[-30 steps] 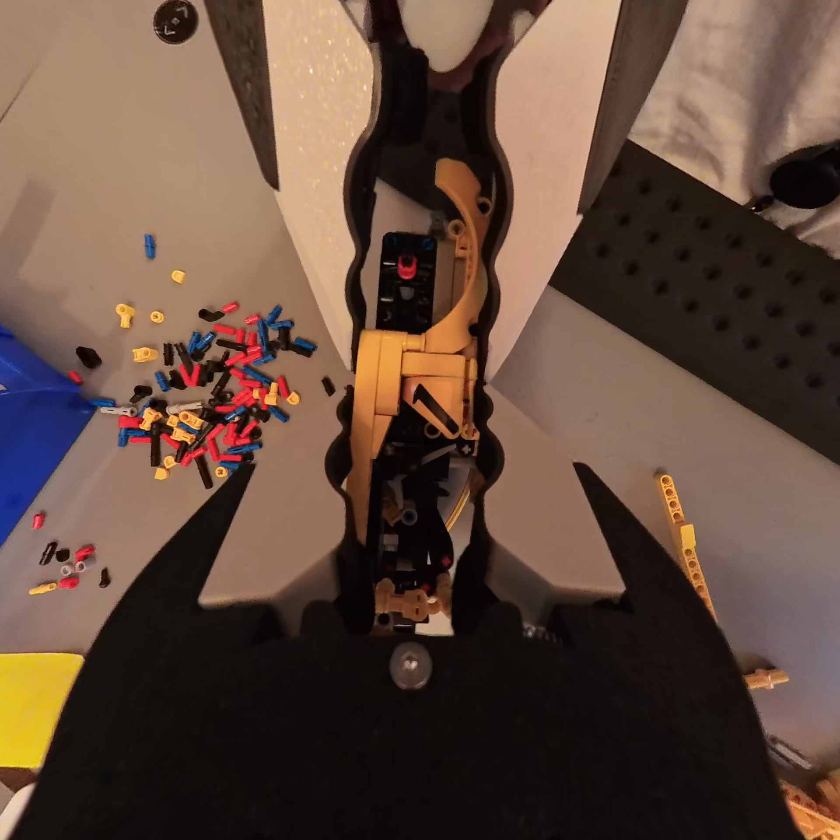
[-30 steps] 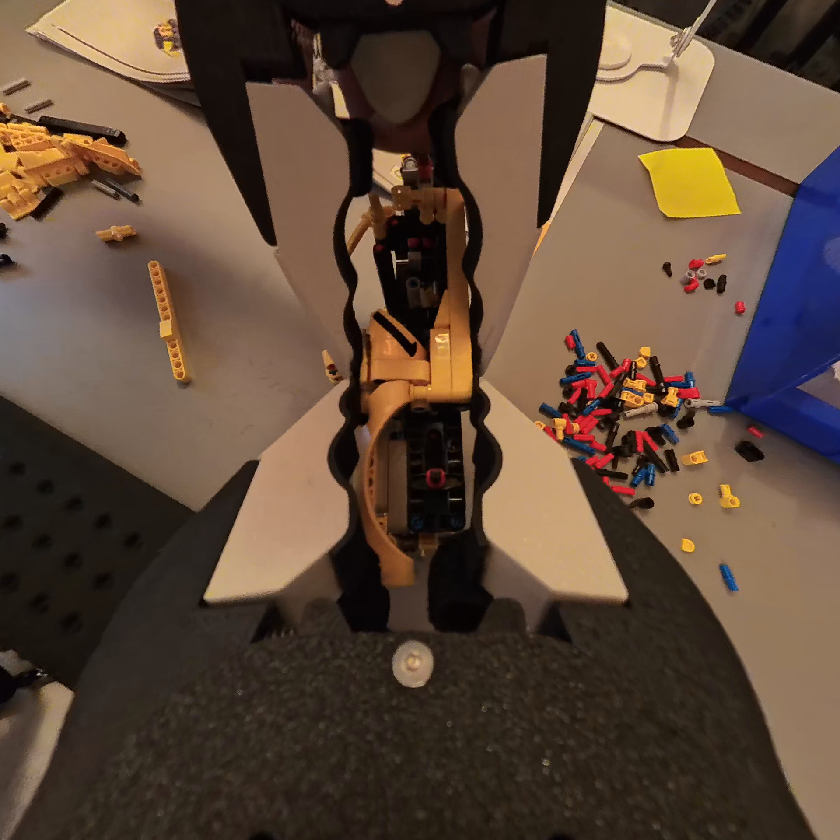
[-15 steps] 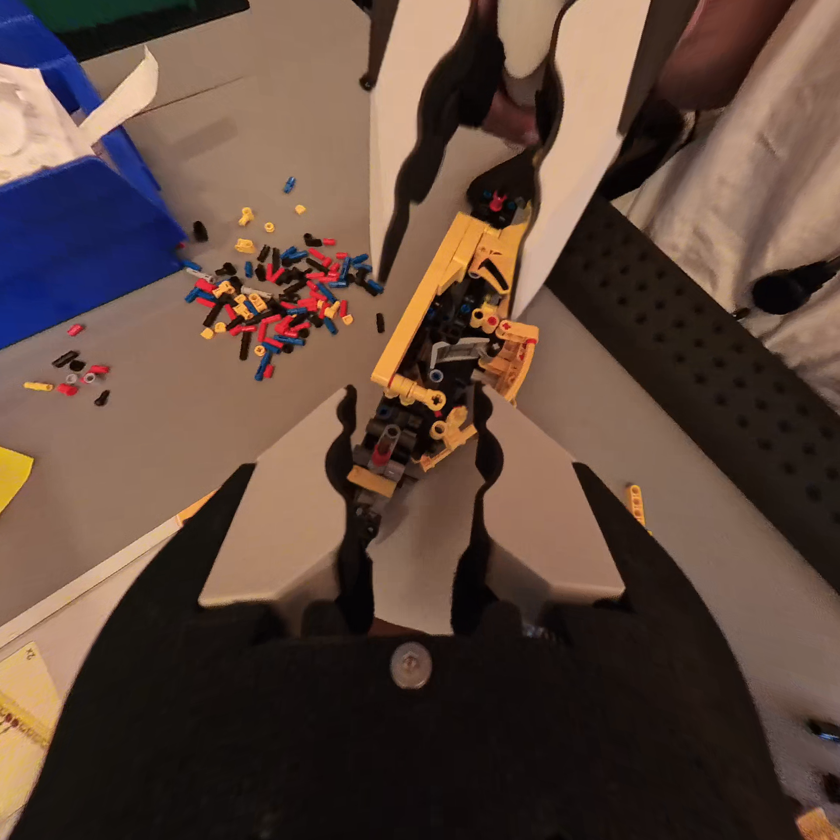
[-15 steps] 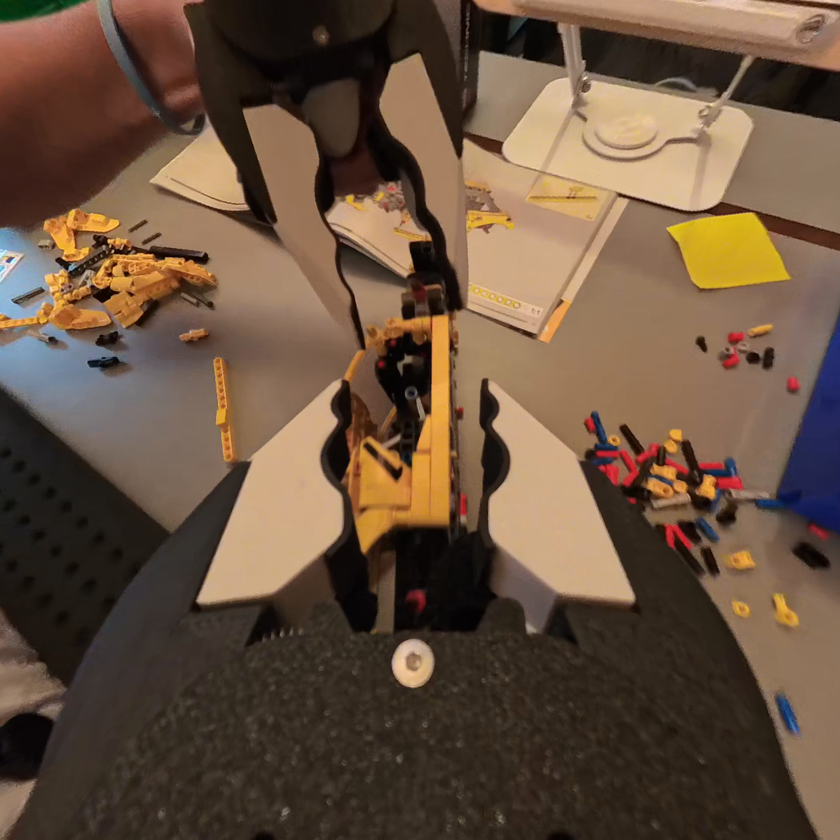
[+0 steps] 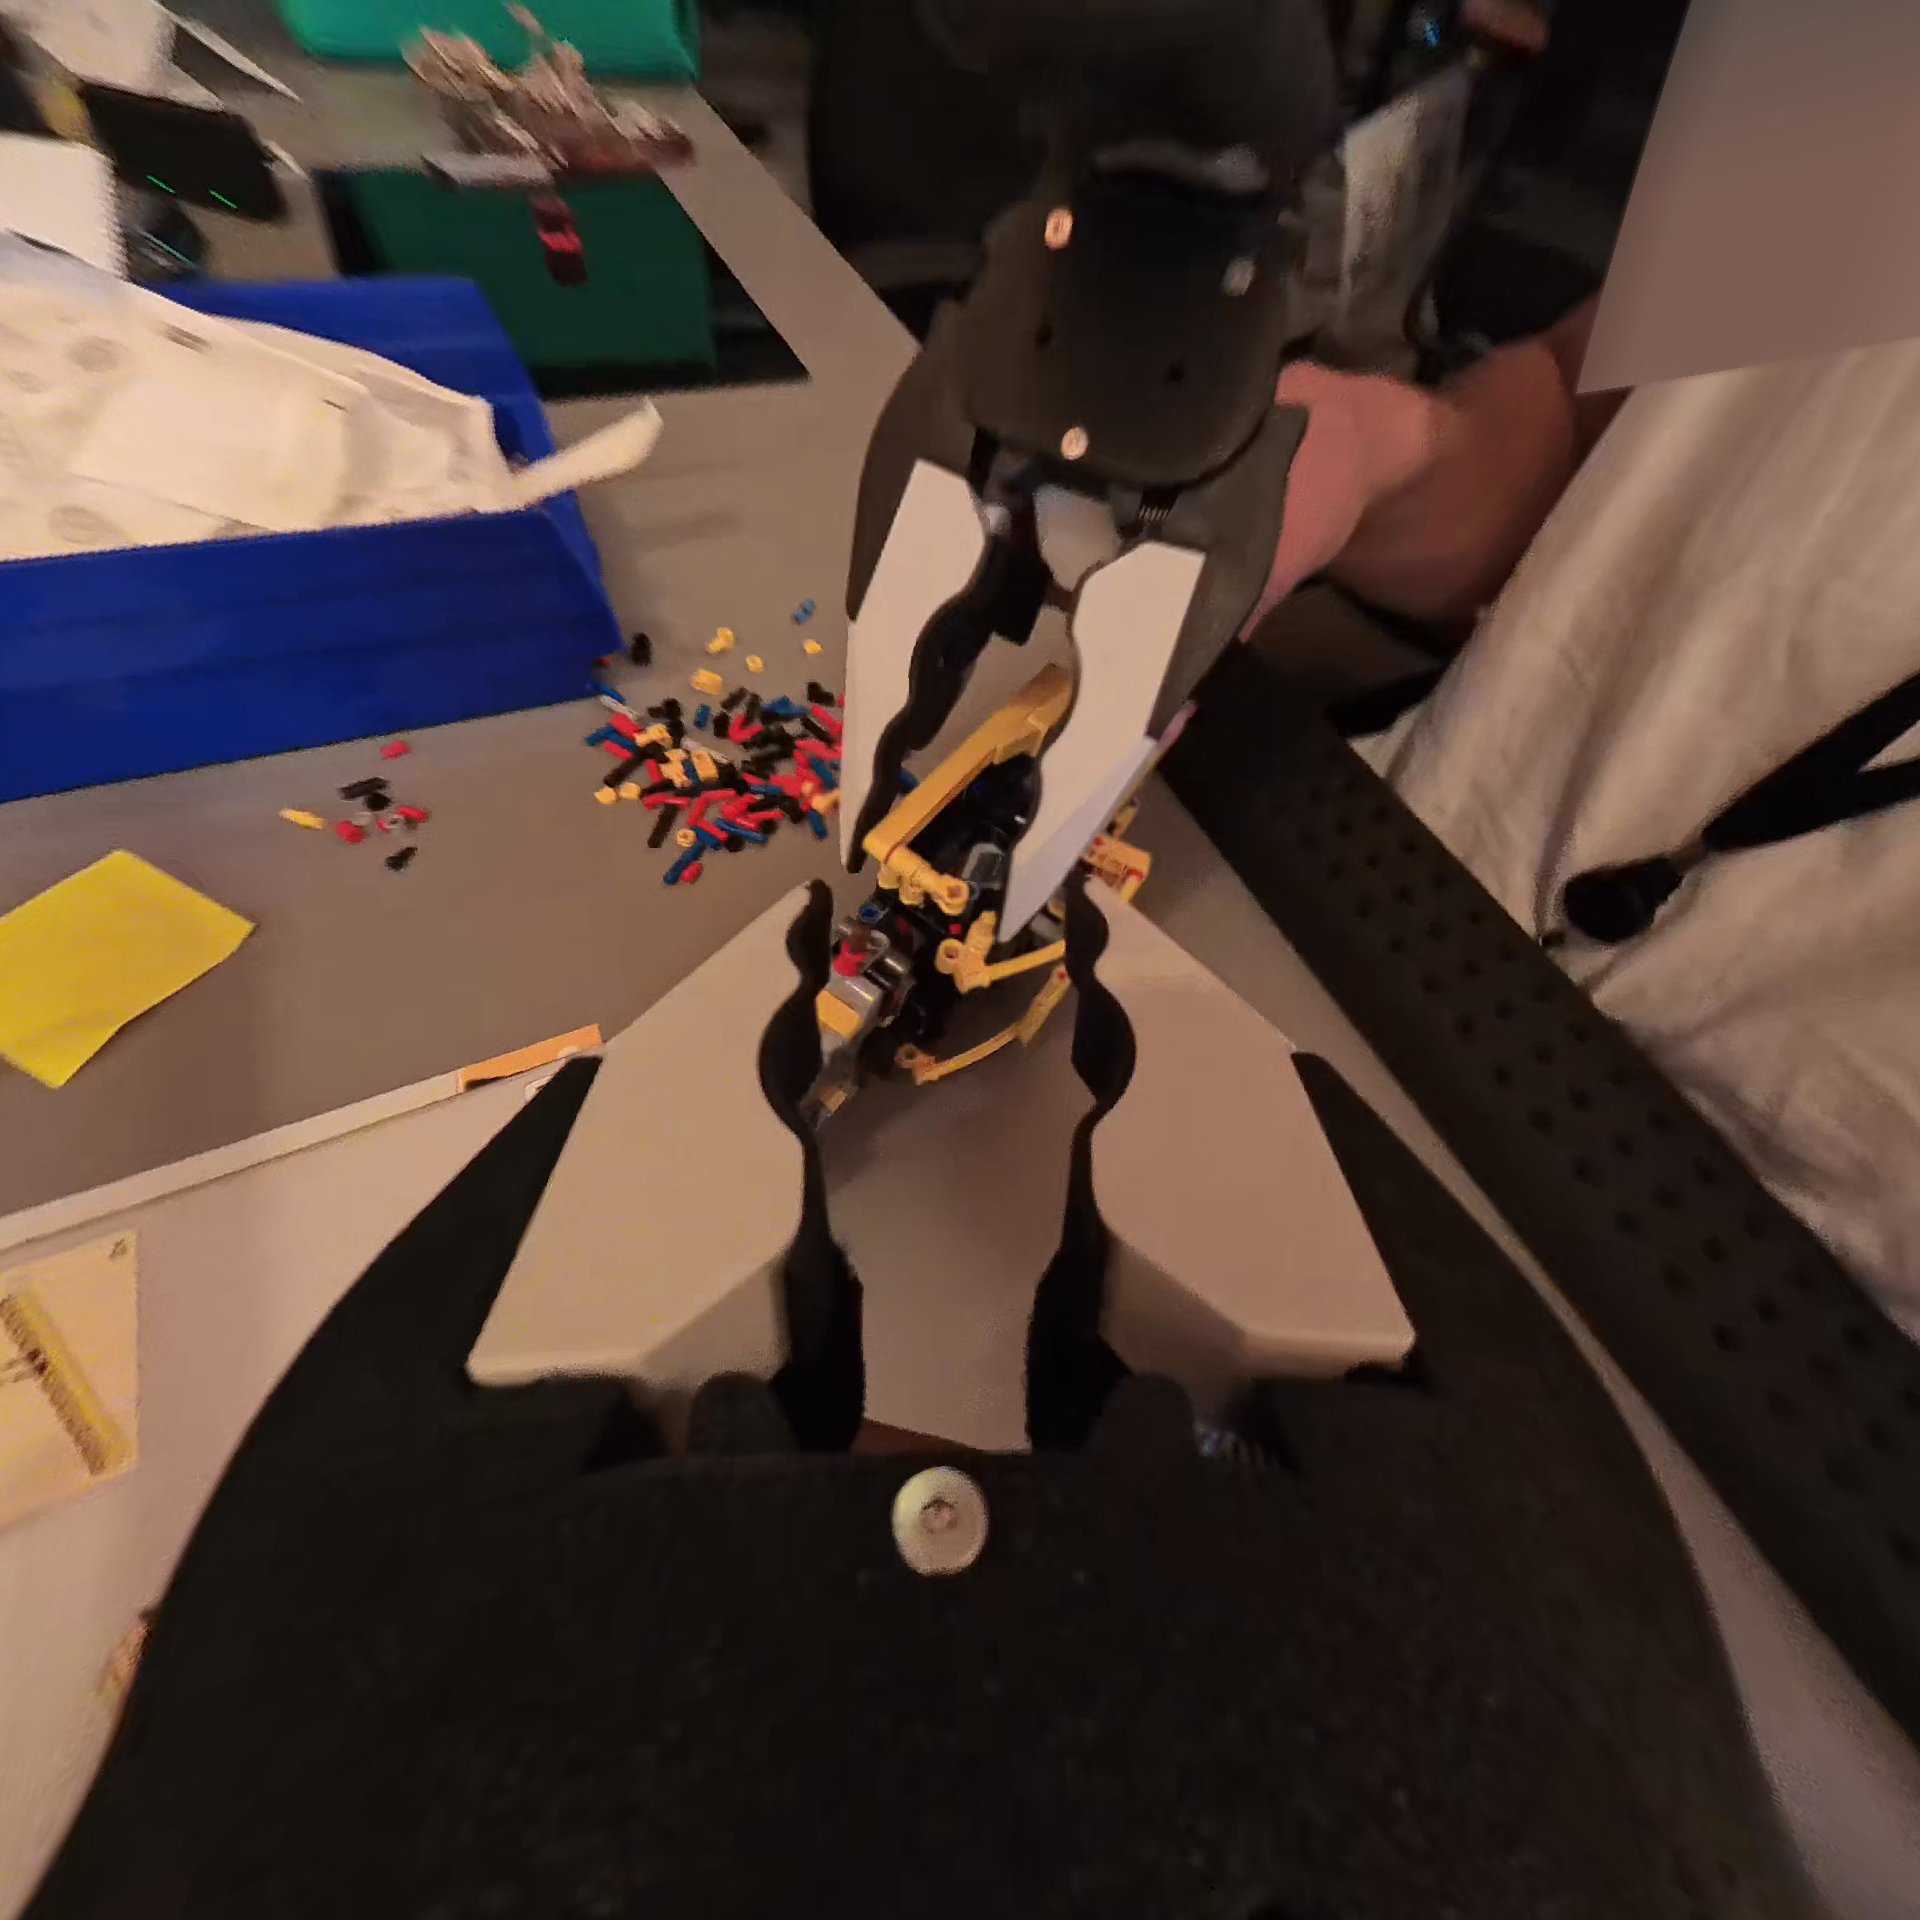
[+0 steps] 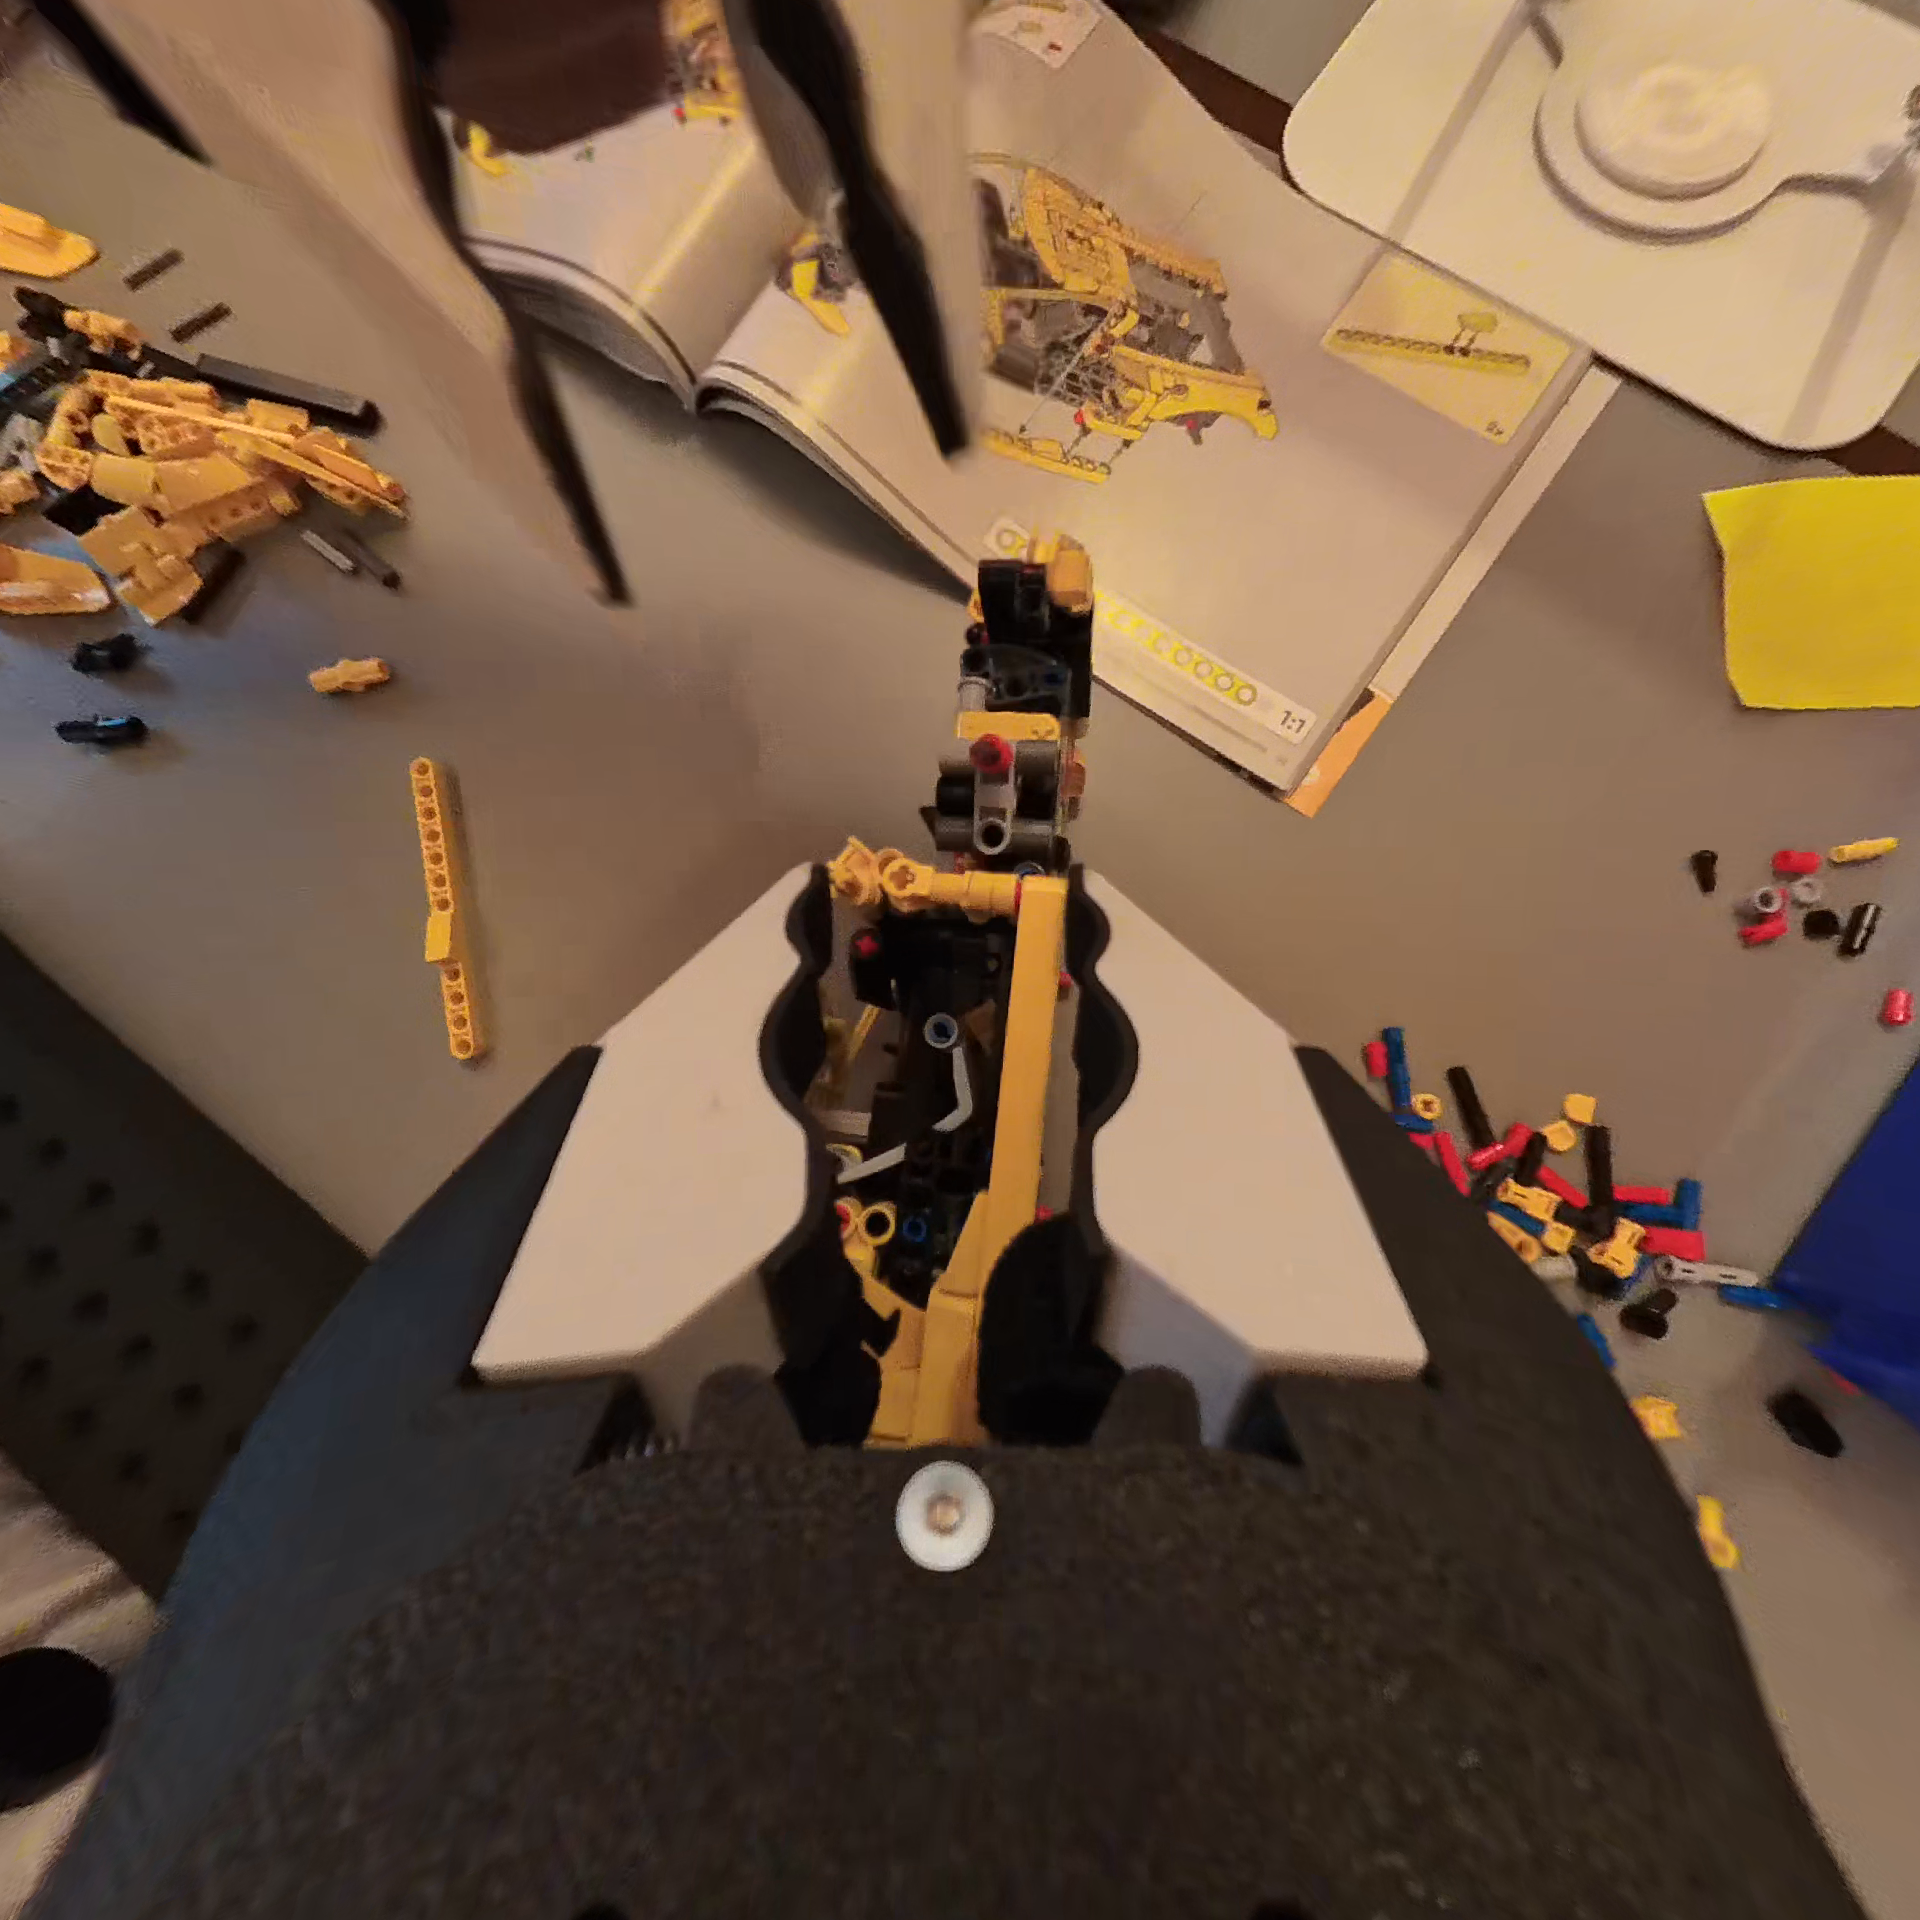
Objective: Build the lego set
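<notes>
Model (image 6: 997, 1039) gripped by right gripper (image 6: 945, 1039), frame centre — left gripper (image 5: 940, 1049) wide, empty; keep hold firm — avoid flexing.

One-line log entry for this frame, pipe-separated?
right gripper: shut on lego model | left gripper: open, off model | loose pins: on table | manual: open

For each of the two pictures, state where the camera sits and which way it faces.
Left wrist view: on the left gripper, facing the right gripper and a forearm.
Right wrist view: on the right gripper, facing the instruction booklet; left gripper fingers show above.
Shared: lego model, small-parts pile.
</notes>
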`<state>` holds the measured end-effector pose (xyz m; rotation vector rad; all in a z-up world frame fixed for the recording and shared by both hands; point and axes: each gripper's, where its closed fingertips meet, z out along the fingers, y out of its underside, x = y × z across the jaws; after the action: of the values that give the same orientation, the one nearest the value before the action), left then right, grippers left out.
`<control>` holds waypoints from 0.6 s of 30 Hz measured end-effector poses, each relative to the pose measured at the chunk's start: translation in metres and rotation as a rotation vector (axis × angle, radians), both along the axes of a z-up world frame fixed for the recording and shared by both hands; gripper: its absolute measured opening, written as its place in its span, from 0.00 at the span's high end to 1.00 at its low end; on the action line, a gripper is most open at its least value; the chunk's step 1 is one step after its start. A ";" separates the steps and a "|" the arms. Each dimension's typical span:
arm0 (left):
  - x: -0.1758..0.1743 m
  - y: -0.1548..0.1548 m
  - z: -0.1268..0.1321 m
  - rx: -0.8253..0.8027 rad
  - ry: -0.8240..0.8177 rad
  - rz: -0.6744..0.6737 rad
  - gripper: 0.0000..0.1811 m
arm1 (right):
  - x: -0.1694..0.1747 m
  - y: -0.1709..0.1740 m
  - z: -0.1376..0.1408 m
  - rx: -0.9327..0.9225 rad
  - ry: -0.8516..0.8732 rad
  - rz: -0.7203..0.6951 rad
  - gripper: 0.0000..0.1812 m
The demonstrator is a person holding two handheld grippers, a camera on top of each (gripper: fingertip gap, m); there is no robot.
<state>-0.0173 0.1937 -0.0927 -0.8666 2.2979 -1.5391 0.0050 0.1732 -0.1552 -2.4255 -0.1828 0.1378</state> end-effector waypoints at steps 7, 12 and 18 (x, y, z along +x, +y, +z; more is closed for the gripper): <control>-0.043 0.002 0.007 -0.029 -0.066 0.200 0.75 | 0.002 0.002 0.000 0.016 0.007 -0.043 0.79; -0.062 -0.023 -0.009 -0.038 -0.024 0.258 0.75 | 0.003 0.002 0.000 0.024 0.016 -0.048 0.80; -0.034 -0.037 -0.060 -0.024 0.114 0.578 0.75 | 0.000 -0.005 0.005 0.035 0.108 0.000 0.74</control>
<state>-0.0517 0.1571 -0.1526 -1.4925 1.8522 -1.2800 0.0047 0.1685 -0.1503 -2.3757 -0.1355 0.2634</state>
